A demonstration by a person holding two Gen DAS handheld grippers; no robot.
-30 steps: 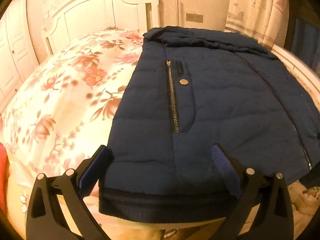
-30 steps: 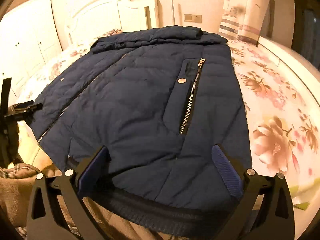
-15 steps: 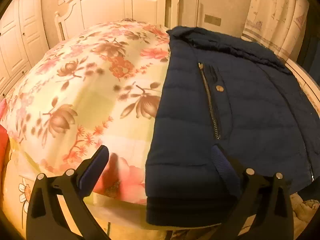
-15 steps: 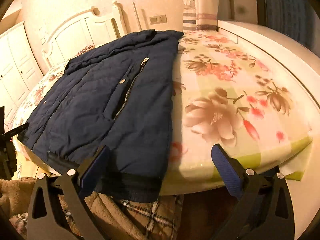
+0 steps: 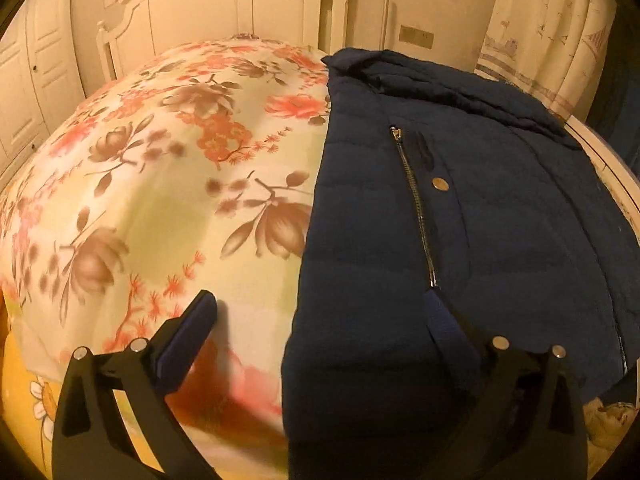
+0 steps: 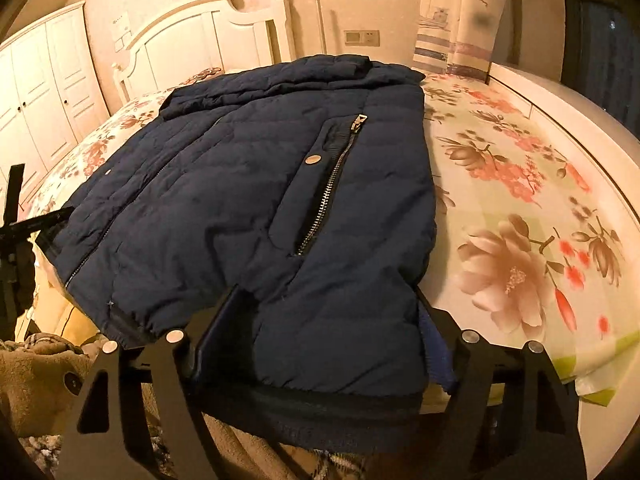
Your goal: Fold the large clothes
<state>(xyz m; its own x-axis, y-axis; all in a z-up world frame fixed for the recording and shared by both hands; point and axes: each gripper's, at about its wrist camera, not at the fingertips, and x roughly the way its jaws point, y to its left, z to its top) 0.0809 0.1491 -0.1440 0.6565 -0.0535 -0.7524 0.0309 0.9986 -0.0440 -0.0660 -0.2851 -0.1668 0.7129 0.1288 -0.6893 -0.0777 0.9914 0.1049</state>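
A navy padded jacket (image 5: 500, 216) lies front up on the flowered bedsheet (image 5: 168, 208), its collar toward the headboard and its dark ribbed hem (image 6: 320, 420) hanging over the near bed edge. My left gripper (image 5: 320, 320) is open and straddles the jacket's left side edge, with one finger over the sheet and the other over the jacket. My right gripper (image 6: 328, 328) is at the jacket's near right corner. Its jaws are closing with that corner (image 6: 340, 344) between them, and the fabric puckers beside the left finger.
A white headboard (image 5: 240, 12) and wardrobe doors (image 6: 44, 92) stand behind the bed, with curtains (image 6: 460, 20) at the right. A beige blanket (image 6: 36, 384) lies below the bed's near edge. A black frame (image 6: 16, 224) shows at the left of the right wrist view.
The left gripper has slid left from over the hem's middle to the jacket's left edge. The right gripper swung out to the jacket's right edge, came back over the corner, and its jaws have narrowed.
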